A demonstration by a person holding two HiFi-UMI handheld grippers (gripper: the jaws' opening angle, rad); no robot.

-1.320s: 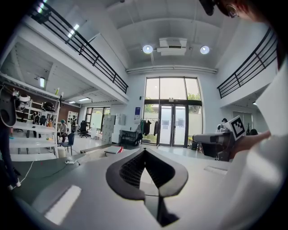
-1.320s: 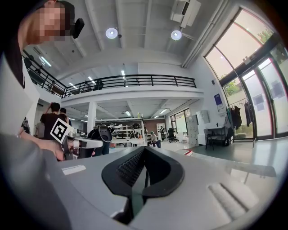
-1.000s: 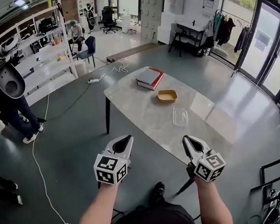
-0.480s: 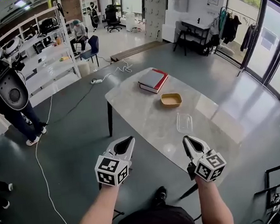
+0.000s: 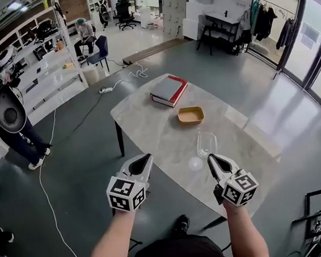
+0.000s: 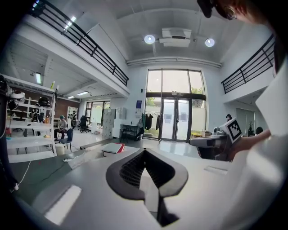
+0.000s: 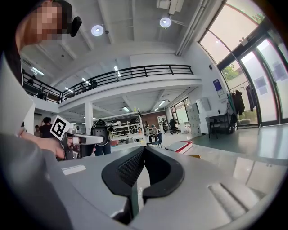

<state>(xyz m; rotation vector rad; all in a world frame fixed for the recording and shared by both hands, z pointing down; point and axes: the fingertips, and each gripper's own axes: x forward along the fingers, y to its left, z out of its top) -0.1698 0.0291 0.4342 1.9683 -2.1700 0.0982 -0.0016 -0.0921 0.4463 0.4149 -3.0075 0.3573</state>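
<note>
My left tool pressed together and empty, my right tool pressed together too, both by the near counter edge, clear tub near my right tool, yellow bowl beyond it

Near edge of the table behind the right gripper; clear tub too faint for contents; book title unreadable.

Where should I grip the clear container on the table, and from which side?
Probably the near short wall of the clear container, from above, with the right gripper, the closer one. It lies flat on the table, low and rectangular, its short end towards the person. A lid cannot be made out.
</note>
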